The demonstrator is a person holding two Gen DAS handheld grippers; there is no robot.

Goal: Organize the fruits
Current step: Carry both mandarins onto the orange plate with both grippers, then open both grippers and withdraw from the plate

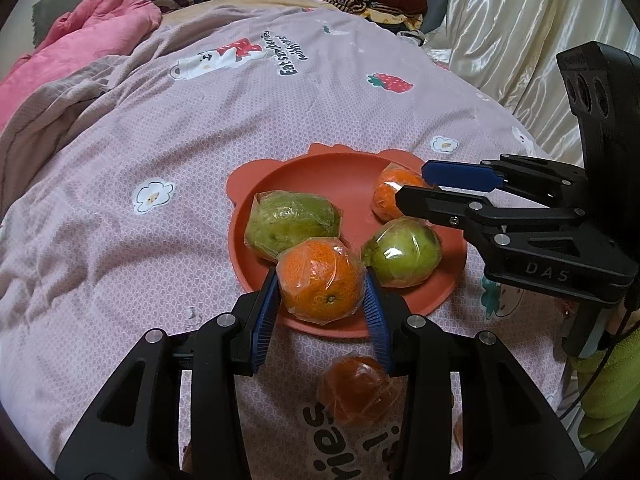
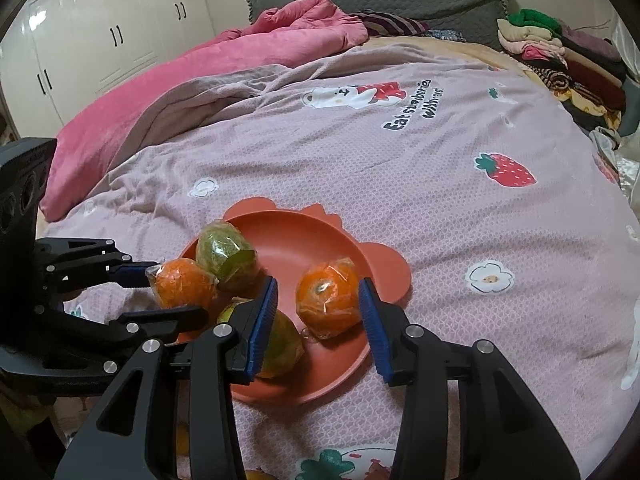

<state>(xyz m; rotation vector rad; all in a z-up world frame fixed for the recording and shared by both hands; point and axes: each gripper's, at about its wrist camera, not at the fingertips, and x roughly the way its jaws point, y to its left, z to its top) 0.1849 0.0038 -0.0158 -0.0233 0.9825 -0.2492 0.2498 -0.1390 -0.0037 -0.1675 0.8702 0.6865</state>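
Note:
An orange-red plate point(image 1: 320, 176) point(image 2: 296, 240) lies on the bedspread. My left gripper point(image 1: 322, 294) is shut on a wrapped orange point(image 1: 320, 282) point(image 2: 182, 286) at the plate's near rim. On the plate lie a wrapped green fruit point(image 1: 292, 222) point(image 2: 226, 258), a second green fruit point(image 1: 402, 252) point(image 2: 280, 344) and another wrapped orange point(image 1: 390, 196) point(image 2: 328, 298). My right gripper point(image 2: 318, 304) point(image 1: 416, 188) is open, its blue pads on either side of that orange without touching. One more wrapped orange point(image 1: 354, 390) lies on the bedspread under my left gripper.
The pink strawberry-print bedspread point(image 2: 400, 168) covers the bed. A pink quilt point(image 2: 200, 76) is bunched at the far left. Folded clothes point(image 2: 560, 60) are stacked at the far right corner. White wardrobes point(image 2: 100, 40) stand behind.

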